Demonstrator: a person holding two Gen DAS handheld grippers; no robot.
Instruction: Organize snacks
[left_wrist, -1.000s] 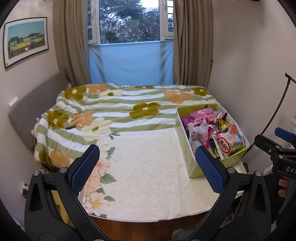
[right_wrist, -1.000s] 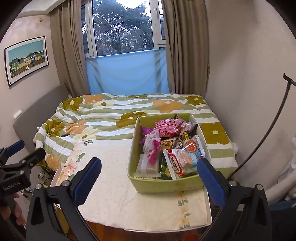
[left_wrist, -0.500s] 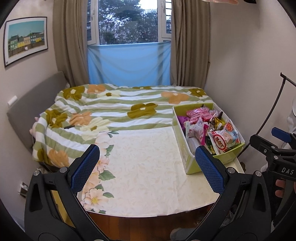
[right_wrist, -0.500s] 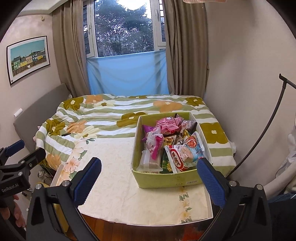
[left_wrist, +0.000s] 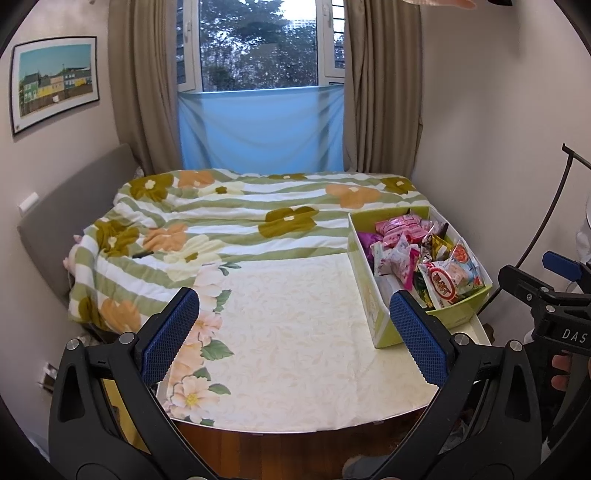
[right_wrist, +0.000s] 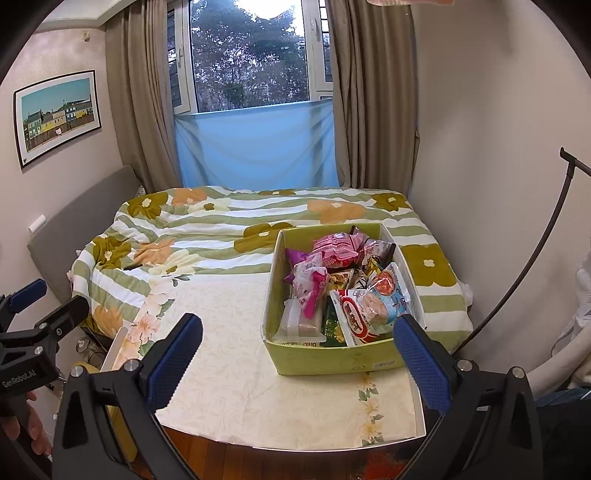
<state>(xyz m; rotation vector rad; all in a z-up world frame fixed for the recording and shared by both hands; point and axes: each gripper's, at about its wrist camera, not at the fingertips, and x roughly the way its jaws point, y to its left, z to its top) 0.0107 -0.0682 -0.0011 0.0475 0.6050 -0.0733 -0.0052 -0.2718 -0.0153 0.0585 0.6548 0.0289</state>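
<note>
- The room was a bedroom: a table (right_wrist: 236, 369) under a cream floral cloth stood against the foot of a bed (right_wrist: 229, 229) with a green-striped flowered duvet, and a window with brown curtains lay beyond.
- The snacks (right_wrist: 343, 280) lay heaped together in an open green box (right_wrist: 332, 360) on the right part of the table, its far end against the duvet; no packet showed on the cloth outside it.
- That fits either a box filled and done with, or a jumble waiting to be sorted; the pictures did not settle which.
- The box's long axis ran away from the viewer, toward the bed.
- The right gripper (right_wrist: 297, 352) was the nearer tool: the box sat straight ahead of it, slightly right of centre, its near wall between the blue pads.
- From the left gripper (left_wrist: 291, 332) the same box (left_wrist: 373, 310) lay well off to the right, past the right-hand pad.
- Both grippers had their fingers spread wide, holding nothing.
- The right view looked down into the box and showed a red-and-white bag (right_wrist: 364, 308) at the front and pink packets (right_wrist: 338, 247) behind.
- The left view showed more bare cloth, the box's long left wall, and the other gripper at its right edge.
</note>
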